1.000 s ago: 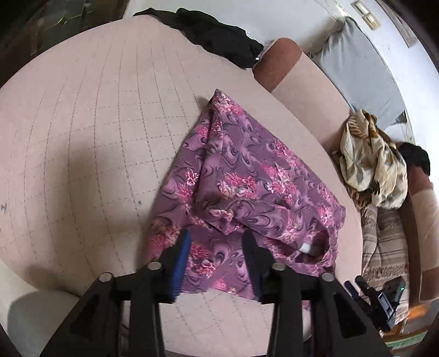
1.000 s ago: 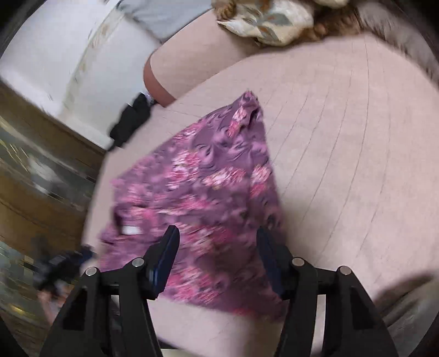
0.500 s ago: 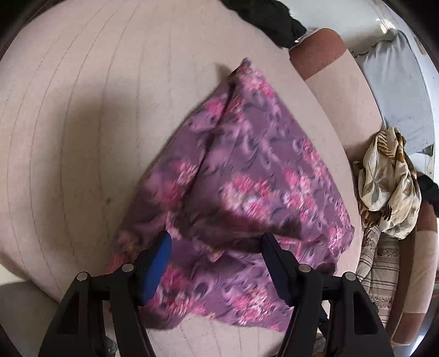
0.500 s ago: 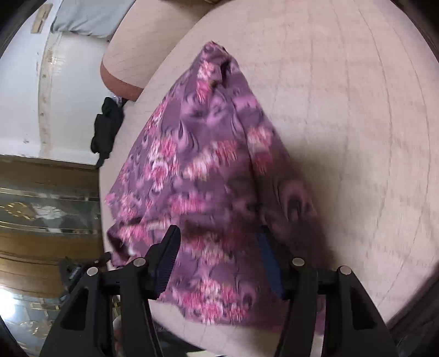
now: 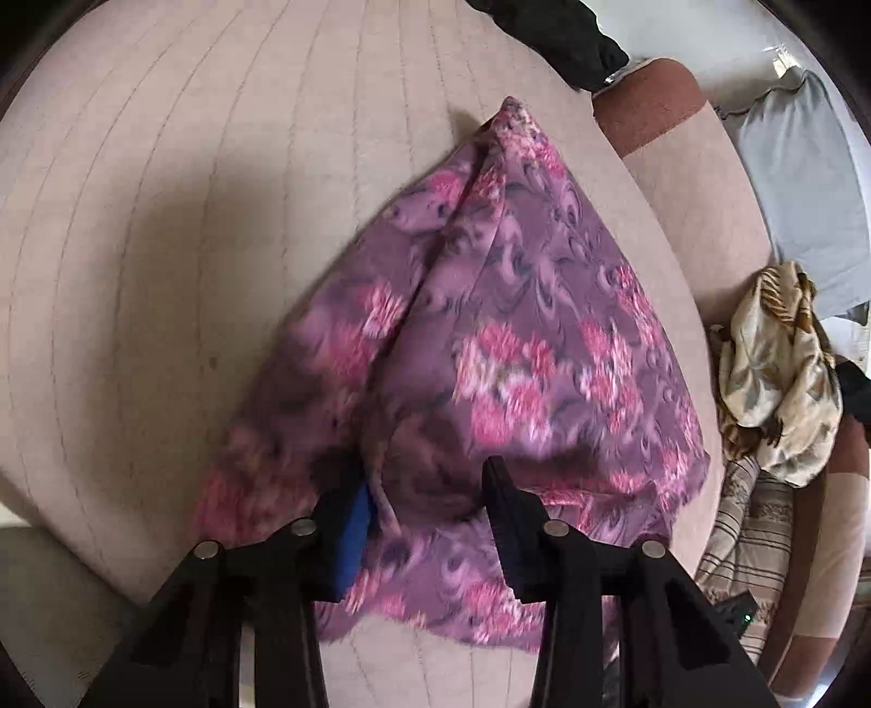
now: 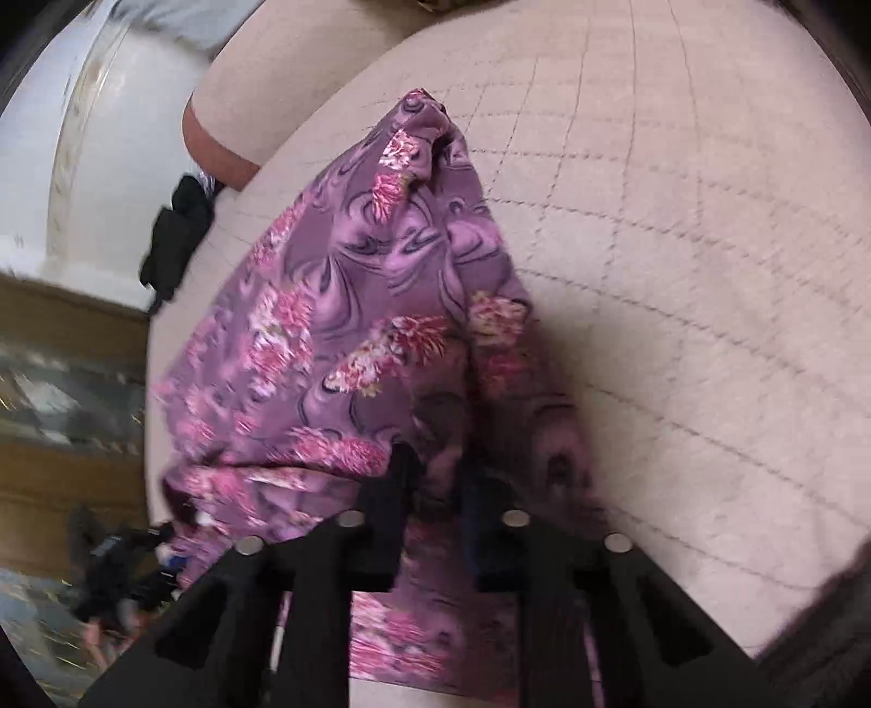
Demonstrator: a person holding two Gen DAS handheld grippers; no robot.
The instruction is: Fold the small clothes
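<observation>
Left claw [image 5: 427, 498] stands with its jaws spread wide, both fingers resting over the near edge of the purple flowered cloth [image 5: 490, 337], which fans out ahead of it across the pale quilted cushion [image 5: 163, 218]; off to its right lies a cream patterned cloth [image 5: 778, 365]. Right claw [image 6: 438, 490] has its fingers drawn close, pinching a fold of the purple flowered cloth [image 6: 348, 305], which stretches ahead and to the left over the cushion [image 6: 680, 245].

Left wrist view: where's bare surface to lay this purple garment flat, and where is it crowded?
Bare quilted surface spreads left of the purple floral garment, up to the black clothing. On the other side it is crowded: the cream patterned cloth piled over striped fabric.
</observation>
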